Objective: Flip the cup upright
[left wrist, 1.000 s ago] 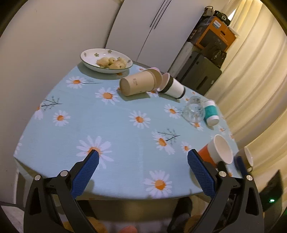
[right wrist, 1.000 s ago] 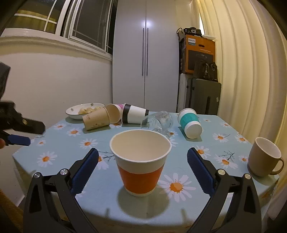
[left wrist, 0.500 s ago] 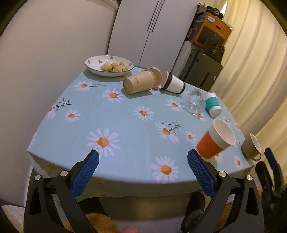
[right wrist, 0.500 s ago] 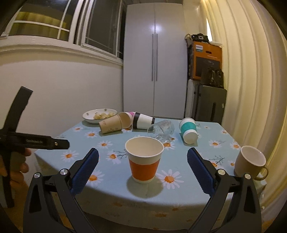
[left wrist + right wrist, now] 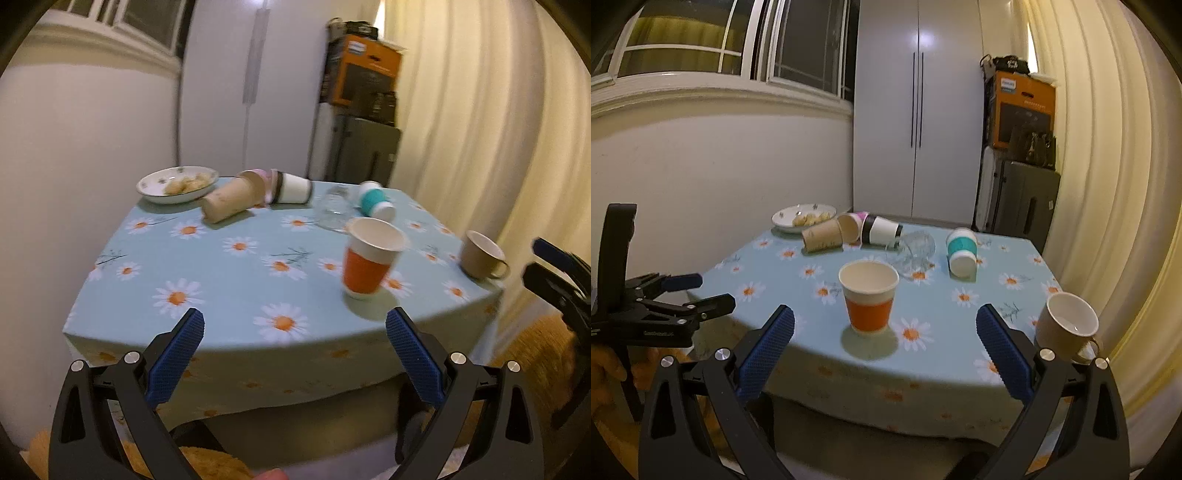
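Right wrist view: right gripper (image 5: 885, 334) jaws spread wide, empty, off the surface (image 5: 960, 373) edge. Left gripper (image 5: 294, 341) jaws likewise released. Orange cup (image 5: 868, 296) stands upright near front edge; beige mug (image 5: 1065, 326) right; tipped cups (image 5: 849, 230) far back.

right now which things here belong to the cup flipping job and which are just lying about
Job: orange cup, upright; lying on their sides: brown paper cup, black-and-white cup, teal cup, clear glass.

Lying about: beige mug, bowl of snacks, daisy tablecloth.
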{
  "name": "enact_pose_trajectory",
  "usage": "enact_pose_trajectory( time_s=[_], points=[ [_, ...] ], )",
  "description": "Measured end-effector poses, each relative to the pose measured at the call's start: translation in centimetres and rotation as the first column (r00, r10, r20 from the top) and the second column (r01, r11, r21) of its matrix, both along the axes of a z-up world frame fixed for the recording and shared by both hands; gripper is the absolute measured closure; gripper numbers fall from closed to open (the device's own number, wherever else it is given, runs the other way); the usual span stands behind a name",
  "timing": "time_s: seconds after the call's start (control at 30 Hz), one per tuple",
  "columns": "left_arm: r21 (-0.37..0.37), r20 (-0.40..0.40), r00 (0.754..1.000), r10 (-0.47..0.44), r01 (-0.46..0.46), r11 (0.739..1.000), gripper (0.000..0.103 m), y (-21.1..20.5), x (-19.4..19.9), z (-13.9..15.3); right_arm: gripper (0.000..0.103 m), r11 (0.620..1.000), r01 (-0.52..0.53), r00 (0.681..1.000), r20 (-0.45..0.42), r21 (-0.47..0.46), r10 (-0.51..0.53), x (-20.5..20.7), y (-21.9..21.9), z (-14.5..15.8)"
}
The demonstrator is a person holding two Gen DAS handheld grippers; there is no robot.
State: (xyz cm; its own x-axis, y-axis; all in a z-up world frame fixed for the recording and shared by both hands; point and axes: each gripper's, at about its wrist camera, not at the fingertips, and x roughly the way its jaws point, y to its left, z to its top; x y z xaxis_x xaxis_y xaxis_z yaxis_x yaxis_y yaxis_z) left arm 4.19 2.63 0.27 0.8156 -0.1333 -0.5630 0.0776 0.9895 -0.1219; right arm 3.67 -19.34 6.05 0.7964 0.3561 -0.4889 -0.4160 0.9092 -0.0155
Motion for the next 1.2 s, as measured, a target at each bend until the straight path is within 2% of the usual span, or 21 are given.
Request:
enact_pose_trajectory(
  time_s=[0.27,0.37,0.43,0.67,0.93,1.2],
  points=[
    [0.028,0.041,0.996,-0.078,0.077,0.997,0.007,-2.4,-3.7,0.5,0.005,1.0,0.005,0.998,-0.055,0.004,-0.005,-1.4,-2.8,-1.2],
    [0.039,0.035,0.997,-0.074,0.073,0.997,0.007,-3.1,-4.7,0.4,0.005,1.0,0.027,0.998,-0.062,0.009,-0.027,-1.7,-3.2,-1.5],
    [0.02,0.028,0.996,-0.08,0.079,0.997,0.007,-3.2,-5.2,0.3,0.005,0.999,0.034,0.996,-0.08,0.011,-0.033,-1.9,-3.7,-2.0],
    [-0.008,0.05,0.996,-0.069,0.069,0.998,0.007,-2.8,-5.7,0.4,0.005,0.998,0.064,0.996,-0.071,0.019,-0.063,-2.1,-4.1,-1.8],
    [0.007,0.055,0.997,-0.054,0.054,0.999,0.007,-2.8,-5.7,0.4,0.005,0.997,0.069,0.997,-0.042,-0.038,-0.071,-2.1,-3.0,-2.1],
    [0.029,0.053,0.997,-0.055,0.053,0.998,0.007,-3.1,-5.6,0.3,0.005,0.996,0.078,0.995,-0.053,-0.033,-0.08,-1.8,-3.1,-2.2]
  ],
)
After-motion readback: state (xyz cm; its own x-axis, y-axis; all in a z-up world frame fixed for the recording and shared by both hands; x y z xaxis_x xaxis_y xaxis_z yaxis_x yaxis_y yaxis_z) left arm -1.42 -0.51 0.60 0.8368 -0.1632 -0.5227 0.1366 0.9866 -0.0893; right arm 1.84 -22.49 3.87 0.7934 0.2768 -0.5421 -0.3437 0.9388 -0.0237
